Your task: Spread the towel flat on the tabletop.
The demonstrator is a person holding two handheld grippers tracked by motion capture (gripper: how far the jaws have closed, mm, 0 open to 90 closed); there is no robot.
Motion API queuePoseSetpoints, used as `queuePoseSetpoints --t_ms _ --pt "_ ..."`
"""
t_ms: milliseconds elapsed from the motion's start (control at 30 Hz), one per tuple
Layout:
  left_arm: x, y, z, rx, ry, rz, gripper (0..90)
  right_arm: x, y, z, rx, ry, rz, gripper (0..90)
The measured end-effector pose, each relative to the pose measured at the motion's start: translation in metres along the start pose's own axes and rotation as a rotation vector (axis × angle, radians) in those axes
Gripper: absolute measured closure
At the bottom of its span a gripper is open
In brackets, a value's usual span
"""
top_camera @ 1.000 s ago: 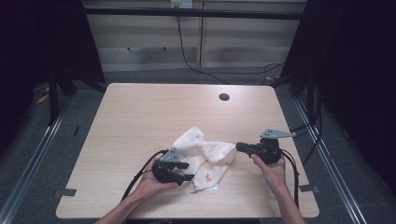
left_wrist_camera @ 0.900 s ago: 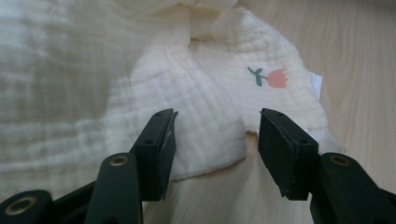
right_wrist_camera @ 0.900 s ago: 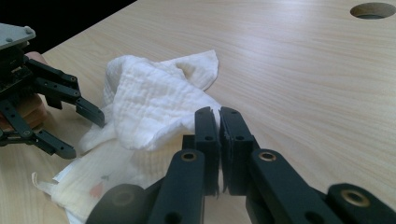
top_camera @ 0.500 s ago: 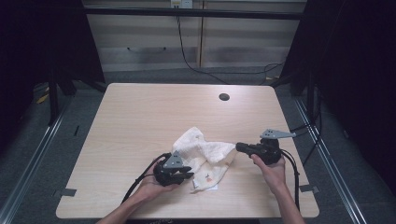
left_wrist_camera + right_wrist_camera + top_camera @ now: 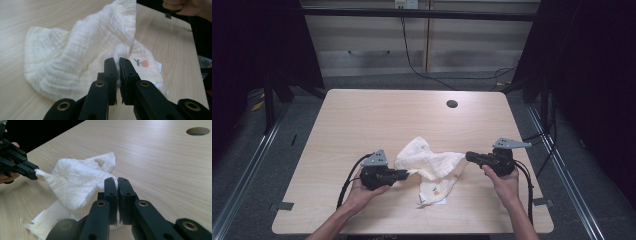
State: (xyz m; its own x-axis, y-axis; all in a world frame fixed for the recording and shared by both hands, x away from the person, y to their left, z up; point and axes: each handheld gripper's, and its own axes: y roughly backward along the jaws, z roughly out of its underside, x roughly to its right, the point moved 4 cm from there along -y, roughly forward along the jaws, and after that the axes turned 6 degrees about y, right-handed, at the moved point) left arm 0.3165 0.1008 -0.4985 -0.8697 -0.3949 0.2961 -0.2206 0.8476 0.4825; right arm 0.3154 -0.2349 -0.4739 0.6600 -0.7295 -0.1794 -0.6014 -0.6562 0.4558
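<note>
A crumpled white muslin cloth (image 5: 432,165) with a small red flower print (image 5: 143,63) lies near the front of the wooden table (image 5: 362,120). My left gripper (image 5: 406,173) holds the cloth's left edge; its jaws have just been closing and now pinch the fabric (image 5: 118,63). My right gripper (image 5: 468,156) is shut on the cloth's right edge (image 5: 117,181). The cloth (image 5: 77,182) is lifted between the two grippers, its lower part drooping onto the table. The left gripper (image 5: 33,173) shows far off in the right gripper view, clamping a corner.
A round cable hole (image 5: 452,104) sits at the table's back right. Black cables trail from both grippers over the front edge. Dark frame posts and a floor rail flank the table.
The left gripper closed onto the cloth's left edge and lifted it up and to the left, stretching the cloth between the grippers. The right gripper stayed put.
</note>
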Motion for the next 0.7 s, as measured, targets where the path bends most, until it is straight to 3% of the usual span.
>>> queuePoseSetpoints --t_ms 167,400,633,700 --pt "-0.007 0.018 -0.007 0.054 0.035 0.000 85.2 0.001 0.004 -0.002 0.020 -0.006 0.003 87.1" --pt "-0.013 0.036 -0.020 0.110 0.043 -0.025 85.7 0.000 0.006 -0.006 0.031 0.001 0.005 87.1" --pt "-0.016 0.054 -0.040 0.170 0.039 -0.054 85.7 -0.002 0.014 -0.028 0.060 0.035 0.015 87.2" --pt "-0.015 0.057 -0.047 0.180 0.032 -0.054 85.7 -0.002 0.019 -0.041 0.072 0.055 0.024 87.2"
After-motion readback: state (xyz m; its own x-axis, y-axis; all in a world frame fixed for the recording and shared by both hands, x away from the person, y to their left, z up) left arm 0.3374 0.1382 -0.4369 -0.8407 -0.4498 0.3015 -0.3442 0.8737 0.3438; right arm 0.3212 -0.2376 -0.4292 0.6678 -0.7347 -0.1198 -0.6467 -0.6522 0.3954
